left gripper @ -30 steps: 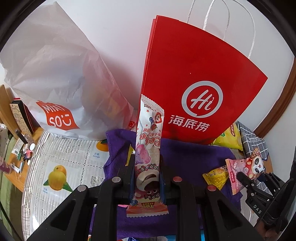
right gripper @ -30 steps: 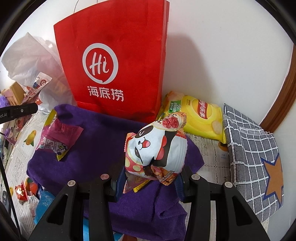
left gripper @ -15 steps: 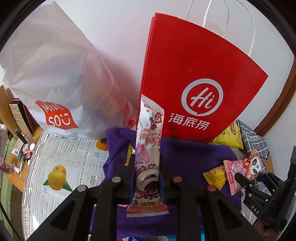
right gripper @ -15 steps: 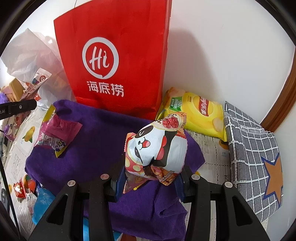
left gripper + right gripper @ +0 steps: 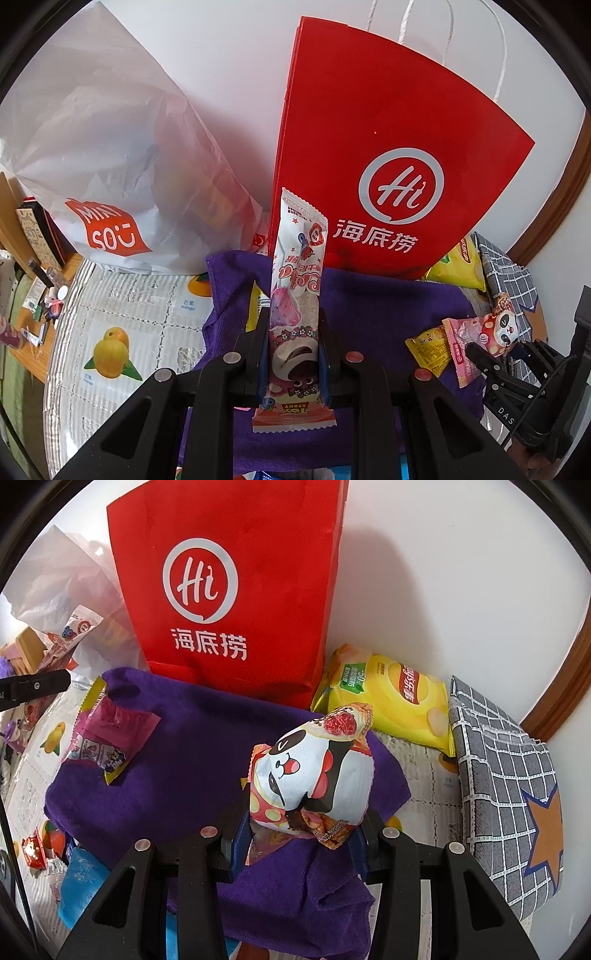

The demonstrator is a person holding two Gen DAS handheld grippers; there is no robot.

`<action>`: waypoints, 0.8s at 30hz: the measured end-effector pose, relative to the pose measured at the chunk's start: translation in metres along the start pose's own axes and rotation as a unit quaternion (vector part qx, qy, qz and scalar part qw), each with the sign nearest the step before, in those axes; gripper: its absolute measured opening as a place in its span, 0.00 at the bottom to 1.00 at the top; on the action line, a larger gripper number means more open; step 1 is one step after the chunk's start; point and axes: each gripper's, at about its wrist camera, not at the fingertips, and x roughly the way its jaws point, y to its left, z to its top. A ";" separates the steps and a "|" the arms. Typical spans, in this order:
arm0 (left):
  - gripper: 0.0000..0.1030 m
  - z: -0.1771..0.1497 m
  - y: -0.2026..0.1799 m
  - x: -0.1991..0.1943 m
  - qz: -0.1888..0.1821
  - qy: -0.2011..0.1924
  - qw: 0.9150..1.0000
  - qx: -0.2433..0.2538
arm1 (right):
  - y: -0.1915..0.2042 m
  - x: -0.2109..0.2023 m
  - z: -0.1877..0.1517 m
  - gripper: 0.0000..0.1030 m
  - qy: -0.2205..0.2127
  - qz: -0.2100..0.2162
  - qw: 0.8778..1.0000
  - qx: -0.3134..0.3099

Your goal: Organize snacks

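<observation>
My left gripper is shut on a long pink-and-white snack bar wrapper, held upright above the purple towel before the red paper bag. My right gripper is shut on a puffy panda-print snack bag, held over the towel; it also shows in the left wrist view. The red bag stands against the wall. A magenta snack packet lies on the towel's left part.
A white Miniso plastic bag stands left of the red bag. A yellow chip bag and a grey checked cloth lie to the right. A blue packet and small red sweets lie at the towel's front left.
The right gripper has moved up and closer to the red bag with the panda bag. The left gripper has barely moved.
</observation>
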 end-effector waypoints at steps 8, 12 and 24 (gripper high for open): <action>0.19 -0.001 0.001 0.000 0.001 0.000 1.000 -0.001 | -0.001 0.002 -0.001 0.44 0.007 -0.004 1.000 0.000; 0.19 0.000 0.001 0.000 0.001 -0.001 1.000 0.001 | 0.000 0.006 -0.002 0.44 0.013 -0.003 1.000 -0.003; 0.20 0.000 -0.001 0.005 -0.002 0.008 1.000 0.009 | 0.005 0.017 -0.002 0.45 0.035 -0.010 0.999 -0.016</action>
